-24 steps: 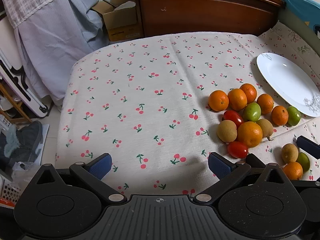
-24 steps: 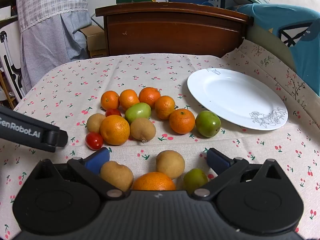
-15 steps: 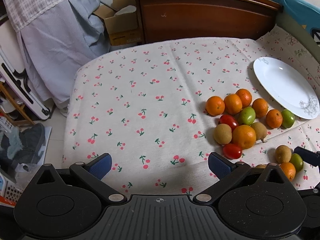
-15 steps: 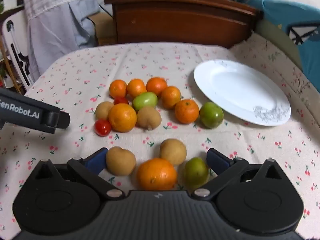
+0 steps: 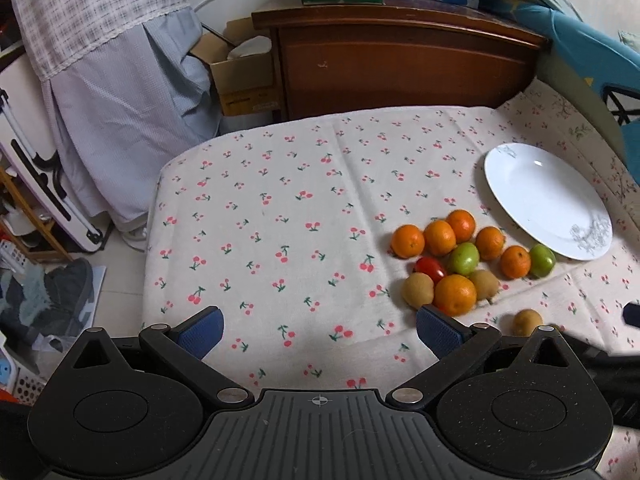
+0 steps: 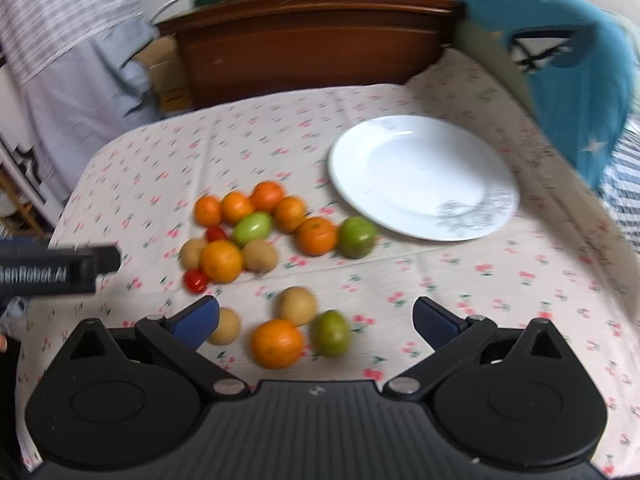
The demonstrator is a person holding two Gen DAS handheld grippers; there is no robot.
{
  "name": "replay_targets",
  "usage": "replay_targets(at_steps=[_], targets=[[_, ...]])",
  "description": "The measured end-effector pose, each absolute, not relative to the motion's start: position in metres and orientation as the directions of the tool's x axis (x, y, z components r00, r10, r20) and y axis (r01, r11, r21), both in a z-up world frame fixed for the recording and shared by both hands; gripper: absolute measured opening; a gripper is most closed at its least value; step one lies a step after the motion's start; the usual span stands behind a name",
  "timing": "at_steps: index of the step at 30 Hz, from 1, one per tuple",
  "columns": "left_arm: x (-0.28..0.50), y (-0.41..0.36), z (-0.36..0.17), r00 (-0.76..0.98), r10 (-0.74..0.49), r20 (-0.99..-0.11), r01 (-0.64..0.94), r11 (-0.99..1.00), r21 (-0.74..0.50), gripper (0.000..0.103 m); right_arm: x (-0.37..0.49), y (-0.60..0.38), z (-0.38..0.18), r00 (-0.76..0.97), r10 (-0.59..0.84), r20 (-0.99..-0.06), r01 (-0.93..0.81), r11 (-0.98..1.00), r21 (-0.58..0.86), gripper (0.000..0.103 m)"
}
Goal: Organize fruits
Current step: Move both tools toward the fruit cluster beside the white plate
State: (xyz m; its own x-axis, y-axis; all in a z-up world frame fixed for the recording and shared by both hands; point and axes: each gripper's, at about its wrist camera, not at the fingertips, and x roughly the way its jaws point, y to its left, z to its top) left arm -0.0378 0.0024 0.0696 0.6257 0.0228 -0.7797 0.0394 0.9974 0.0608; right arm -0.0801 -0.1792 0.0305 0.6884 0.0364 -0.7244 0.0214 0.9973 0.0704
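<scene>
Several oranges, green fruits, brown kiwis and red tomatoes lie in a cluster (image 5: 460,264) (image 6: 256,236) on the cherry-print cloth. A white plate (image 5: 516,172) (image 6: 400,152) sits bare to their right. Nearer, a second small group holds an orange (image 6: 277,343), a green fruit (image 6: 330,333) and two kiwis (image 6: 297,306). My right gripper (image 6: 315,322) hangs open above this near group, touching none of it. Over bare cloth left of the cluster, my left gripper (image 5: 319,330) stands open with nothing between its fingers. The right view is blurred.
A brown wooden cabinet (image 5: 400,64) with cardboard boxes on top stands behind the table. A cloth-draped object (image 5: 120,92) and floor clutter lie to the left, a teal cushion (image 6: 560,68) to the right. The left gripper's body (image 6: 52,270) crosses the right view's left edge.
Both grippers have risen and pulled back from the table, so the fruit and plate look smaller and farther. More of the room shows. Both grippers stay open.
</scene>
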Motion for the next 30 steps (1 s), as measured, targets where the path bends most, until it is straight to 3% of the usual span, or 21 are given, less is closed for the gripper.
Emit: replay_targets(at_steps=[8,30], targets=[[-0.053,-0.012,0.064,0.587,-0.008,-0.809,0.069,0.997,0.039,0.103,-0.094,-0.194,0.031,0.615,-0.041,-0.788,0.142,0.988,0.06,0.102],[-0.053,-0.024,0.054,0.573,0.037,-0.819,0.06,0.994,0.087,0.103,-0.089,-0.177,0.024,0.609,-0.106,-0.786,0.108,0.993,-0.05,0.102]])
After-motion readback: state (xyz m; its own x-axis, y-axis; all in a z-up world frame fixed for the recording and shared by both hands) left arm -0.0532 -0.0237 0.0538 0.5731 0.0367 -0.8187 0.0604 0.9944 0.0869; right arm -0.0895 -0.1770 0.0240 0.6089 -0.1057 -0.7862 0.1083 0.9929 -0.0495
